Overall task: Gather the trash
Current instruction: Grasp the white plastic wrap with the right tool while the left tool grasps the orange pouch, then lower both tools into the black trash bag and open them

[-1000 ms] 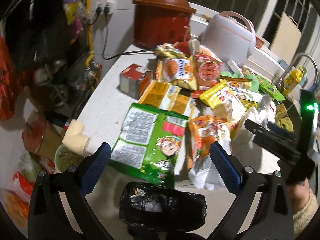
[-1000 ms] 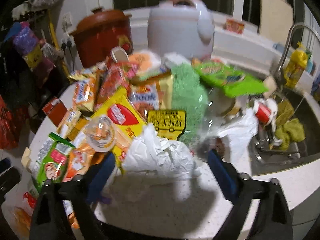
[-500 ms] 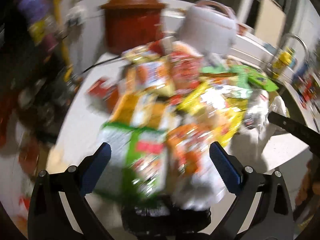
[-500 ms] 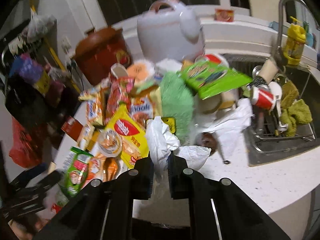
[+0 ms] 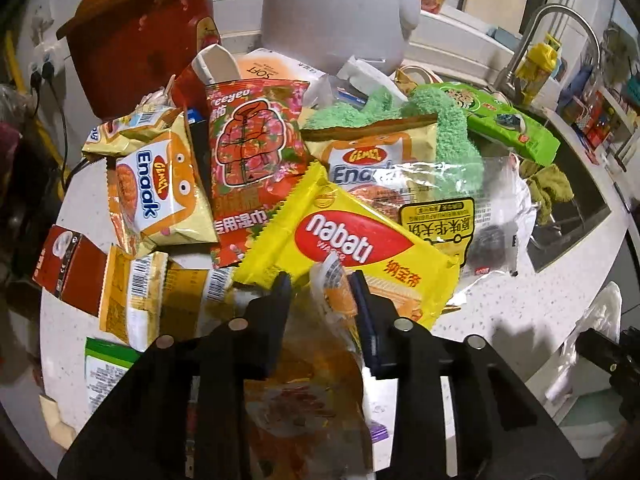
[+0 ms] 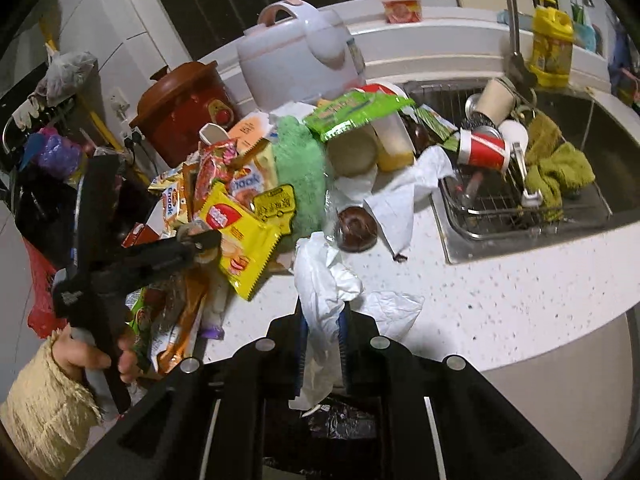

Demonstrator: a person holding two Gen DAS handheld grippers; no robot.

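A heap of snack wrappers covers the white counter (image 5: 532, 304). My left gripper (image 5: 322, 280) is closing on a crumpled orange and clear wrapper (image 5: 336, 300), which sits pinched between its fingers in front of the yellow nabati packet (image 5: 352, 240). In the right wrist view the left gripper (image 6: 200, 244) reaches into the heap from the left, held by a hand (image 6: 96, 356). My right gripper (image 6: 322, 316) grips crumpled white paper (image 6: 320, 276) at the counter's front edge; its jaws ease open slightly, the pads still on the paper. A black bag (image 6: 340, 420) shows below it.
A white rice cooker (image 6: 296, 64) and a red-brown pot (image 6: 180, 108) stand behind the heap. A sink (image 6: 600, 184) with a rack, red cup (image 6: 484, 152), dishes and green cloth lies right, under a faucet (image 6: 516, 8). A fluffy green cloth (image 5: 452, 136) tops the heap.
My left gripper moved forward over the heap, from the green packet to the orange wrapper, and narrowed its jaws. My right gripper shut on the white paper and drew it back to the counter edge.
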